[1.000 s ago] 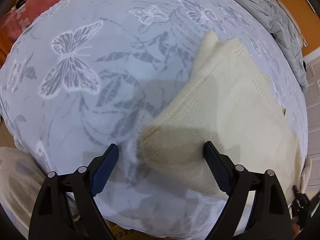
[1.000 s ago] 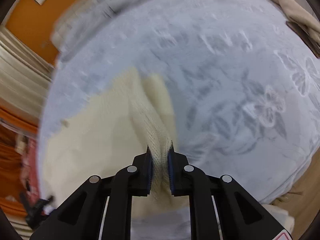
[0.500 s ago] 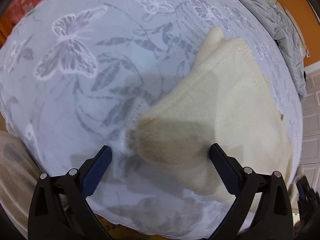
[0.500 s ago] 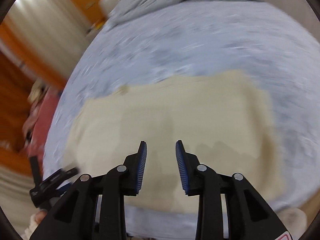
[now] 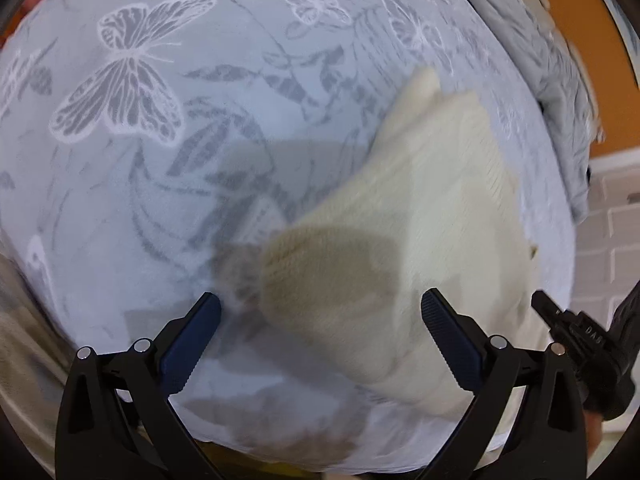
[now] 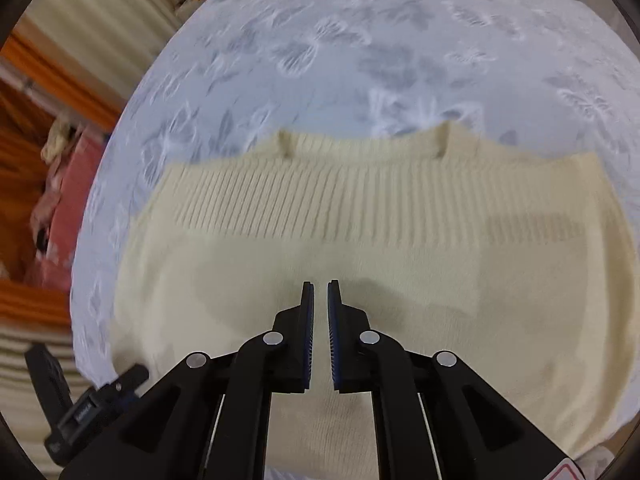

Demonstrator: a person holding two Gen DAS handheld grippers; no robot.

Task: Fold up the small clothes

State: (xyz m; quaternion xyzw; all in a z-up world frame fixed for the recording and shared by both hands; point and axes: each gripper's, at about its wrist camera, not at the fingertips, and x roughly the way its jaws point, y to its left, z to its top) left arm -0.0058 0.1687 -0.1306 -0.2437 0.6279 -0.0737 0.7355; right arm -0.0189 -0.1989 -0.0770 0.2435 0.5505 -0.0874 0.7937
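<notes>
A cream knitted sweater (image 5: 432,208) lies flat on the butterfly-print bedspread (image 5: 160,160). My left gripper (image 5: 320,300) hangs wide open over the sweater's rounded near corner, fingers on either side and clear of it. In the right wrist view the sweater (image 6: 360,216) spreads across the frame, its ribbed band on the far side. Above its smooth middle hovers my right gripper (image 6: 321,286). Its jaws are closing to a thin slit with nothing between them.
A grey quilt (image 5: 560,72) is bunched along the bed's far edge. The other hand's black tool (image 5: 580,340) shows at the right edge of the left wrist view. Pink and red bedding (image 6: 64,184) lies beyond the bed's left side. Pale cloth (image 5: 24,340) hangs at the near left.
My right gripper let go of the sweater fold it pinched, swung across over the sweater's body, opened and closed again. My left gripper spread a little wider and rolled slightly in place.
</notes>
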